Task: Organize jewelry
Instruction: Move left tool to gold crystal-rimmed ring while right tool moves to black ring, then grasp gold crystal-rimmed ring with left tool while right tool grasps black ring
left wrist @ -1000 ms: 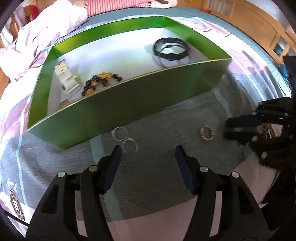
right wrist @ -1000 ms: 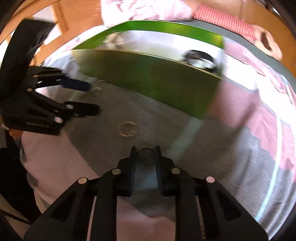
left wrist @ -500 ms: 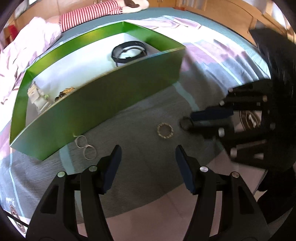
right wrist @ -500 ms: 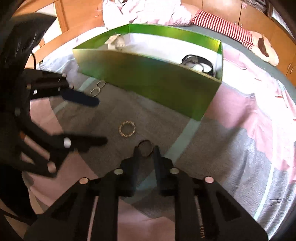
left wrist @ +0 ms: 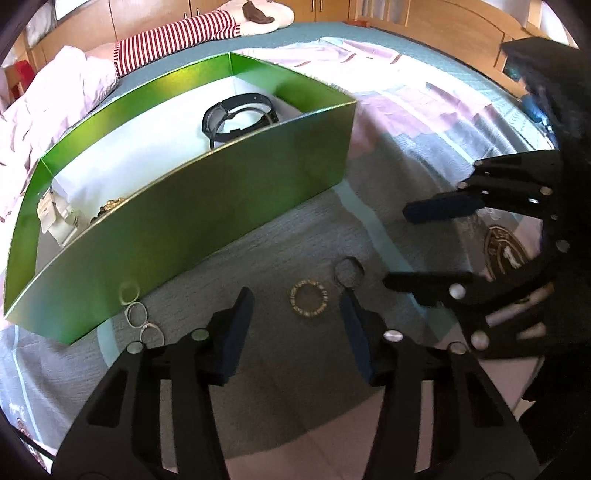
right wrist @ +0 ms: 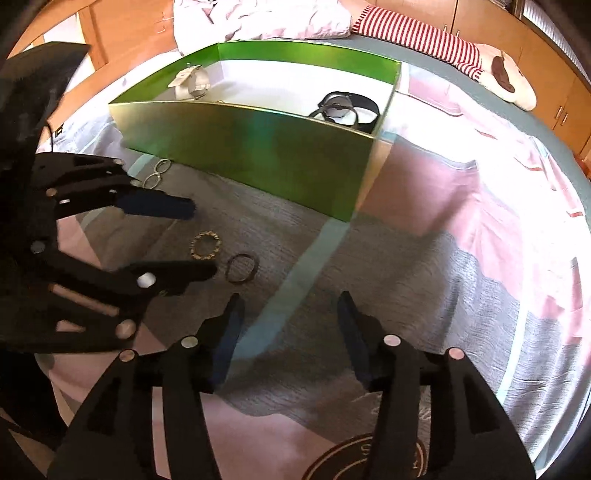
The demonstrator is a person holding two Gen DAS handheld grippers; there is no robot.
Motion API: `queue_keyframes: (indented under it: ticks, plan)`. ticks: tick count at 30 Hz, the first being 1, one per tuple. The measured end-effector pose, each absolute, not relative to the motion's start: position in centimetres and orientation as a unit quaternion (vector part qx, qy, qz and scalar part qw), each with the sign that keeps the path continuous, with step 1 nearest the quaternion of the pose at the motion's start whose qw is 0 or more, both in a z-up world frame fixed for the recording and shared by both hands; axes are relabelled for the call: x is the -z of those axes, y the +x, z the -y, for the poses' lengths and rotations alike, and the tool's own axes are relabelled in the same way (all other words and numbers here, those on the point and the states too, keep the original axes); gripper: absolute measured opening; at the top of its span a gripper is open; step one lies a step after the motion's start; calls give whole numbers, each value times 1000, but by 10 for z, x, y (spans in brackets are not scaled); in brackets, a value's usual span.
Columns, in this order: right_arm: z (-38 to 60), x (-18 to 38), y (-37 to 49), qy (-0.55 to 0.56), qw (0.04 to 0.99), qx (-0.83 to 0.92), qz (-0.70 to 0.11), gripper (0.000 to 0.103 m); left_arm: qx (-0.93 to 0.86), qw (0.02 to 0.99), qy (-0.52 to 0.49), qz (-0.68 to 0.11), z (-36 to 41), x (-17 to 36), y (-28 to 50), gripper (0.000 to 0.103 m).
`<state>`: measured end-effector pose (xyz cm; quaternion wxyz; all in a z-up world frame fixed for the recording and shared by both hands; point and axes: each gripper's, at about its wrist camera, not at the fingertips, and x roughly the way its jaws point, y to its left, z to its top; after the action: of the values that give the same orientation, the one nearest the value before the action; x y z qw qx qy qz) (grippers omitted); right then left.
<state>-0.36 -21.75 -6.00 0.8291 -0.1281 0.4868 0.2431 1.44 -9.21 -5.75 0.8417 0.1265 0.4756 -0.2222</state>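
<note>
On the bed (left wrist: 424, 122), covered by a patchwork spread of grey, pink and pale teal, stands a green box (left wrist: 207, 206) with a white floor, its long front wall facing both cameras. Inside it, a black watch (left wrist: 236, 114) lies near the right end, while a white tagged piece (left wrist: 55, 218) and some gold-and-dark beads (left wrist: 110, 206), mostly hidden by the wall, sit near the left end. The left hand-held gripper (left wrist: 295, 314) hovers low over the spread with its blue-padded fingers spread wide and nothing between them; a gold beaded ring (left wrist: 308, 299) lies on the grey fabric just ahead of that gap. A dark ring (left wrist: 349, 271) rests flat on the fabric just beside the gold one, near the tip of the left gripper's right finger. Two linked silver hoops (left wrist: 144, 325) lie on the spread at the foot of the box's front wall, to the left of the left finger. From the right wrist view, the right hand-held gripper (right wrist: 288, 317) also stands with its fingers well apart and empty, above a pale teal stripe; the dark ring (right wrist: 242, 267) lies just ahead of its left finger, apart from it, and the gold beaded ring (right wrist: 205, 244) lies a little further on. A red-and-white striped garment (right wrist: 417, 33) and a crumpled pale quilt (right wrist: 258, 18) lie beyond the box.
</note>
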Motion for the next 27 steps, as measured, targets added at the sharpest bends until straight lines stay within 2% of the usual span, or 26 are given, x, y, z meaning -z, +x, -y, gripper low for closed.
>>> queue_keyframes:
  ticks: [1,3,8,12,13,15,17,21,24,26,27]
  plan:
    - [213,60,-5,-131,828,-249,-484,53,219,841,127,-478,91,59,16,37]
    - [205,60,-6,-136,826,-258,-482,52,216,844,124,-475,88,58,16,21]
    - [179,60,-3,-143,826,-275,-470,52,192,835,138,-496,73,55,12,21]
    - [165,66,1,-154,820,-277,-477,52,205,822,99,-521,50,53,11,23]
    - [164,66,1,-154,820,-279,-475,51,205,822,87,-524,46,52,12,25]
    - [163,65,1,-150,820,-281,-476,51,203,823,79,-525,43,53,14,35]
    - [165,66,2,-143,820,-283,-477,51,204,822,81,-526,44,54,13,38]
    - [167,66,4,-137,822,-280,-476,50,201,824,93,-521,45,55,11,35]
    - [169,65,4,-139,825,-278,-472,40,196,828,93,-517,47,57,13,28]
    - [169,65,5,-138,824,-281,-472,28,192,830,95,-515,48,58,13,23]
    - [169,65,3,-138,824,-283,-471,25,191,830,96,-515,51,59,17,21]
